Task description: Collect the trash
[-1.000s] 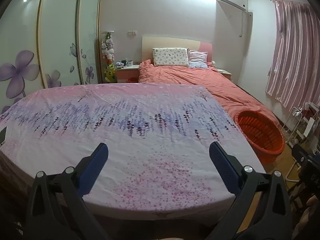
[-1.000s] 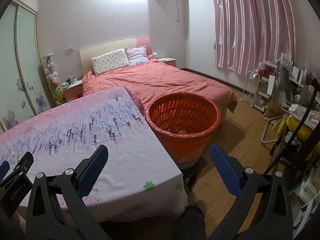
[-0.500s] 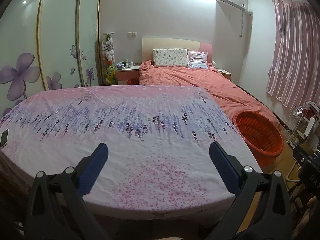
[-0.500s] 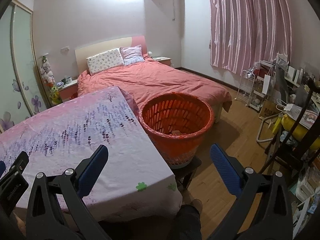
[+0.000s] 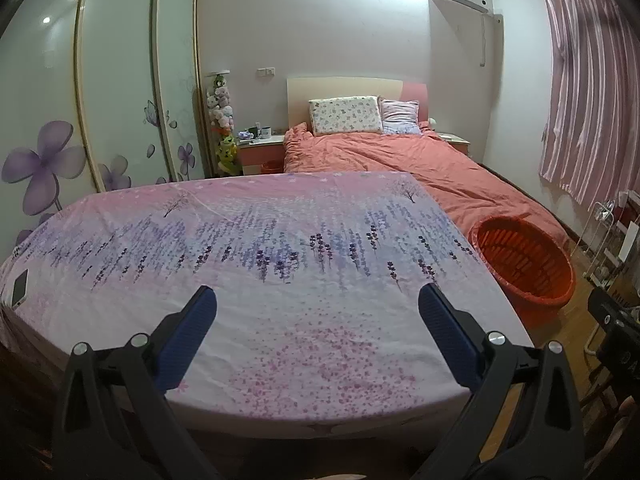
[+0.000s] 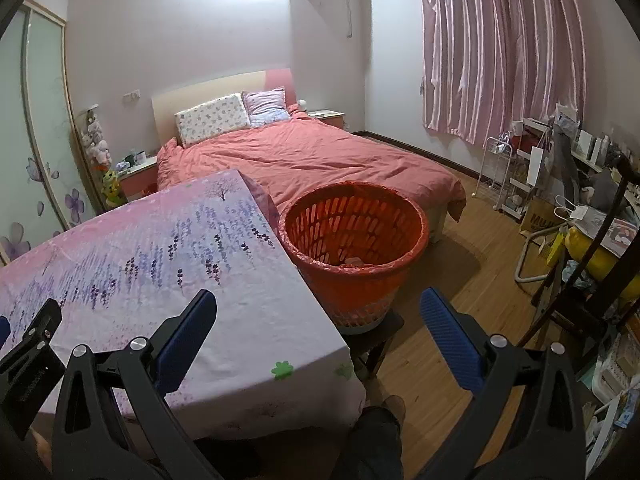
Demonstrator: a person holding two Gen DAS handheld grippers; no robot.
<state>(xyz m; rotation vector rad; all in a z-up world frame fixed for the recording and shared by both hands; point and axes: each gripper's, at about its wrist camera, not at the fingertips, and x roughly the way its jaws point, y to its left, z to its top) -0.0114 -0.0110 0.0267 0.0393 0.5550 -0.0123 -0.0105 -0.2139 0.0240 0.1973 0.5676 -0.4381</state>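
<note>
Pink cloth with purple flowers covers the big counter [image 5: 280, 264], which fills the middle of the left view. I see no trash on it, so the picking up looks nearly done or done. Behind it, upper middle, is a bed [image 6: 312, 156] with a red cover. The orange basket [image 6: 354, 236] stands just beside the counter's right edge, and a small pale bit lies at its bottom. A phone [image 5: 19, 287] lies at the far left edge. The left tongs [image 5: 316, 312] and right tongs [image 6: 318, 312] are both wide open, holding nothing.
</note>
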